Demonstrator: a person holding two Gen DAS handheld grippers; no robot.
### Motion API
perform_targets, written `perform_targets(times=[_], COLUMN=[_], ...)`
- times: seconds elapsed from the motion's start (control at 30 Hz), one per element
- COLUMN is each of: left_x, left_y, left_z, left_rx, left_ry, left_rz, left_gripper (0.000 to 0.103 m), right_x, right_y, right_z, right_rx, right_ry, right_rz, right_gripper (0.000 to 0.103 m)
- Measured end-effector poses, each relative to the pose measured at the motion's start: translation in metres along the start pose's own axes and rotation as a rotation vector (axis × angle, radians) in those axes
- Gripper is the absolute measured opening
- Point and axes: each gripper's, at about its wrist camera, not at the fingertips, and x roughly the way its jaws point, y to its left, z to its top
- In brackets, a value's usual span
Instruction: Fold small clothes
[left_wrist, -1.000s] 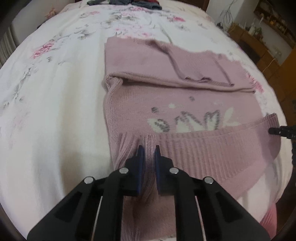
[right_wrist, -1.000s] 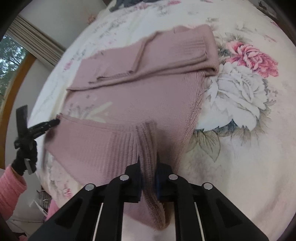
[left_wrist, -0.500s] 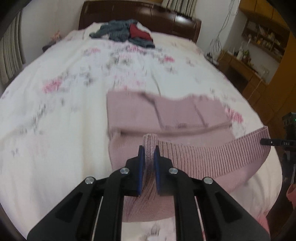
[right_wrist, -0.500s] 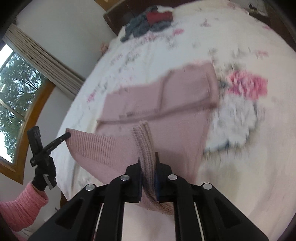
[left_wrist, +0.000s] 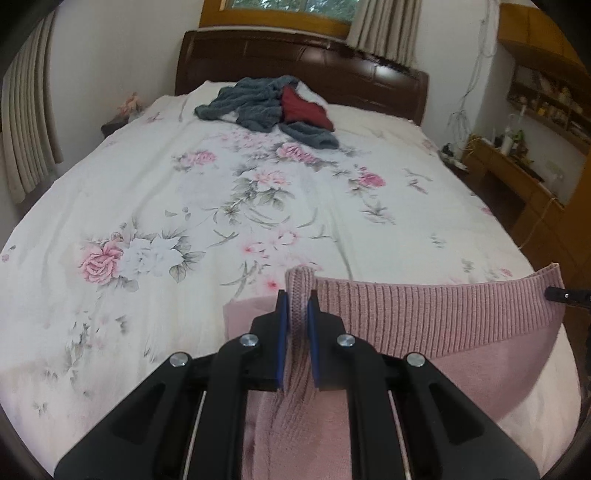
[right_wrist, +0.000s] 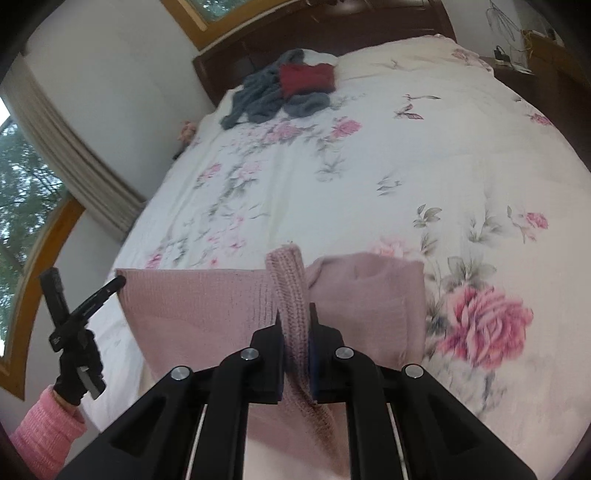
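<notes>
We hold the pink knit sweater (left_wrist: 424, 317) by its ribbed hem at the near end of a bed. Our left gripper (left_wrist: 297, 306) is clamped narrow on one bunched corner of the hem, and our right gripper (right_wrist: 294, 314) is clamped the same way on the other corner. Between the two, the ribbed edge stretches taut and lifted, a straight band across the near part of both views. In the left wrist view the right gripper's tip shows at the far right edge, at the hem's corner. In the right wrist view the left gripper appears at the left, gripped by a black-gloved hand (right_wrist: 79, 363) with a pink sleeve (right_wrist: 46, 432) below it. The rest of the sweater hangs and lies under the raised hem at the bed's near edge.

Beyond the hem the floral bedspread (left_wrist: 207, 206) lies broad and open, white with pink roses and grey-green leaves, reaching far toward the headboard. A heap of grey and red clothes (left_wrist: 273, 105) sits at the far end, well apart from the sweater. The dark wooden headboard (left_wrist: 303, 62) closes the far side, with a curtained window (left_wrist: 291, 11) above it. Pale curtains (left_wrist: 26, 125) hang at the left wall. Wooden shelves and a desk (left_wrist: 528, 155) stand along the right, just beside the bed's right edge.
</notes>
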Motion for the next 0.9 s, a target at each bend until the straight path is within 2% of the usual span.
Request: perform_targets(times=[0.17,0.4,0.57,0.63,0.7,0.73,0.8,0.9], left_x=[0.047,0.105,0.141,0.146,0.145,0.143,0.133,0.111], left_y=[0.004,0.015,0.028,0.033,0.038,0.039,0.043,0.046], left_z=[0.003,-0.011,-0.020,-0.023,-0.024,-0.025,-0.025,-0.024], left_rx=[0.002,0.006,-0.046,-0.062,-0.070,-0.071,-0.078,-0.066], left_ry=[0.048,0.120,0.199,0.211,0.207,0.200,0.185,0.144], left_rz=[0.034,0.098,0.133,0.149,0.162,0.160,0.157,0.173], left_gripper=[0.009,0.009,0.018,0.032,0.038,0.043,0.049,0.051], right_x=[0.044,0.108,0.142,0.149,0.148,0.143,0.130,0.099], right_y=[-0.014,-0.037,-0.060,-0.065,-0.067,-0.068,-0.072,-0.077], right_z=[0.014,0.022,0.016,0.013,0.011,0.010,0.009,-0.001], right_rx=[0.029,0.037,0.065,0.061,0.045,0.039,0.052,0.093], right_ry=[0.027,0.102,0.160,0.170,0.169,0.162,0.140,0.118], right_rz=[-0.029,-0.109,-0.176,-0.203,-0.237,-0.249,-0.238,-0.164], right_gripper=[0.010,0.010,0.011,0.016,0.020,0.028,0.032,0.035])
